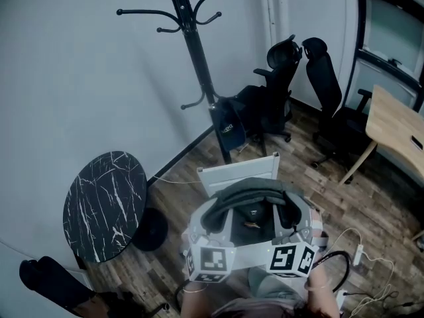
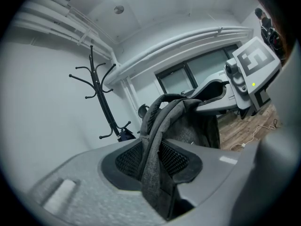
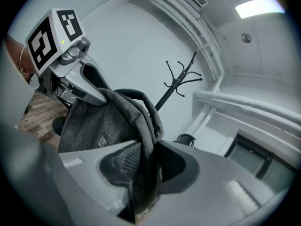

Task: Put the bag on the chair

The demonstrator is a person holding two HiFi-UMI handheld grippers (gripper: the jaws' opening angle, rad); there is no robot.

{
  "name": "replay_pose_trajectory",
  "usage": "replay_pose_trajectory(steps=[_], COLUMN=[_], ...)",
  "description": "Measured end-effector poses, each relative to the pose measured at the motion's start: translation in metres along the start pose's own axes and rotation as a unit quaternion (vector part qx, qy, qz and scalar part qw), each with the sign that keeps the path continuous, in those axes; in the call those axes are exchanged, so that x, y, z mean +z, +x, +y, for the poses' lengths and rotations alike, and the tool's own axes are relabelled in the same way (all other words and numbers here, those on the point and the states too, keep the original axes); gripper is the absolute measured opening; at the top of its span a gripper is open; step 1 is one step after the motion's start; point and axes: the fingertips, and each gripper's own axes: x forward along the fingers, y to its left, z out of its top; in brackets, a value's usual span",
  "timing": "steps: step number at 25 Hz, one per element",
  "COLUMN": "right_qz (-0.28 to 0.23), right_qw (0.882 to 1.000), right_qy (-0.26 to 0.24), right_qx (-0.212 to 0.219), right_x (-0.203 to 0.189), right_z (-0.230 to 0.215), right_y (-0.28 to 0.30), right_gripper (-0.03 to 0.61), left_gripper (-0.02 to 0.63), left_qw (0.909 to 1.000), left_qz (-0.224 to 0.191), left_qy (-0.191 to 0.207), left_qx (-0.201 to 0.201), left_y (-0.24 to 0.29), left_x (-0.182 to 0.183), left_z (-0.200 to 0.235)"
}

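- Bag: a grey backpack, up off the floor. It hangs between our two tongs, right in front of the white chair and partly over it. We can't tell if its bottom touches the seat.
- Left tongs: clamped on the left shoulder strap, with the fabric pinched between the mesh pads.
- Right tongs: same on the right shoulder strap, with the jaws closed onto the cloth.
- Why it's held this way, as we read it: one grip per strap shares the weight. That keeps the bag upright with its top open towards us, so it can go down flat and not swing.
- Step: we judge the bag is being brought over the seat and is not yet let go.
- Next, we think: centre the bag over the seat, let the seat take the load, then open both tongs.
- Risks: the soft bag could slump or slide off the seat's front edge, and a strap could snag on a pad.
- Around: a black coat stand is behind the chair, against the wall.
- Office chairs stand beyond that.
- A round black worktop is at our left.
- Cables lie on the wood floor at our right, so we should watch our footing.
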Motion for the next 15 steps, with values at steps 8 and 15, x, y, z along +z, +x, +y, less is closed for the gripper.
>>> replay_pose_trajectory(steps=[8,15], right_qz=[0.006,0.012], right_qw=[1.000,0.999], right_qy=[-0.006,-0.013], right_qx=[0.011,0.031], right_x=[-0.013,-0.027], right_z=[0.001,0.010], right_y=[0.032,0.061], right_gripper=[0.106,0.106], left_gripper=[0.124,0.123], left_qw=[0.9999,0.9992], left_qz=[0.011,0.030], left_qy=[-0.012,-0.027], left_qx=[0.001,0.001], left_y=[0.029,0.054], left_x=[-0.015,-0.034], left_z=[0.004,0.007])
